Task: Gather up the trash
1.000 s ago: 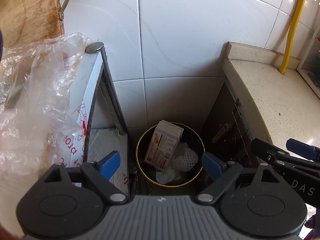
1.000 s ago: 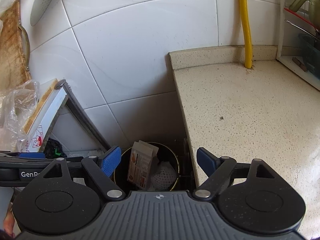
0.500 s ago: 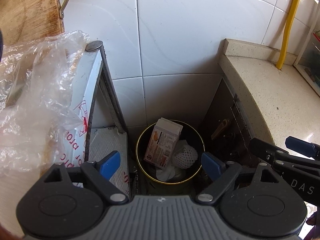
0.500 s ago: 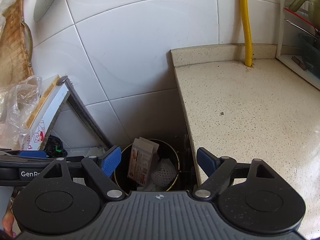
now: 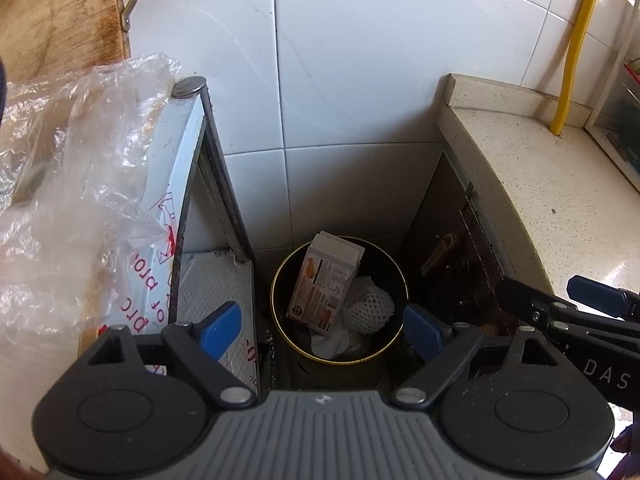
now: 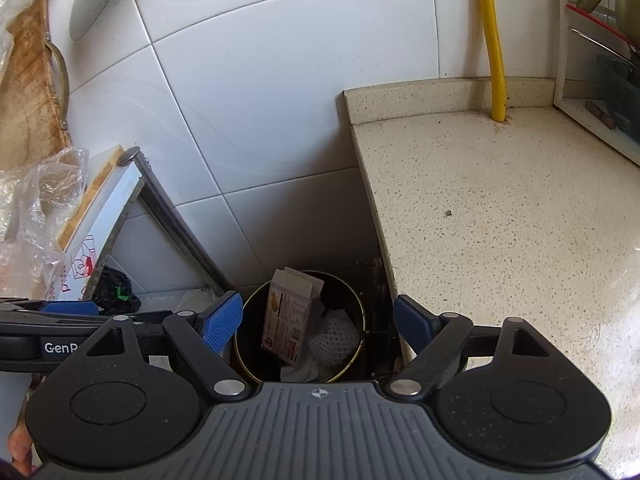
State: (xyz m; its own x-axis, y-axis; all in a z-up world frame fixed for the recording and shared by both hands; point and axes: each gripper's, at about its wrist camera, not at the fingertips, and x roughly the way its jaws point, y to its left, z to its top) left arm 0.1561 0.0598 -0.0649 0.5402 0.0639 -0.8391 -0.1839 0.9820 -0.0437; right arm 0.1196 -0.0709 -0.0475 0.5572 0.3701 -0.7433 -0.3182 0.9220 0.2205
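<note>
The left gripper [image 5: 322,326] has its jaws wide apart with nothing between them, and its blue pads [image 5: 221,325] stand at both sides of the lower middle of the left wrist view. The right gripper [image 6: 318,324] is also spread wide and holds nothing.

Past both grippers, low in the middle of each view, stands a round black trash bin [image 5: 280,276] with a yellow rim, on the floor in the gap between a leaning white board [image 5: 176,168] on the left and a speckled countertop [image 5: 560,184] on the right. Inside the bin a small carton [image 5: 326,280] with orange print stands tilted against the left wall. Just beside it, to the right, lies a white foam net [image 5: 368,308], and crumpled white paper [image 5: 330,344] lies under them.

In the left part of the left wrist view, a clear plastic bag [image 5: 72,184] covers the board's side. A wooden cutting board [image 5: 52,12] hangs in the upper left corner on the white tiled wall [image 5: 360,60]. A yellow hose [image 6: 494,40] runs down the wall to the countertop in the upper right of the right wrist view.
</note>
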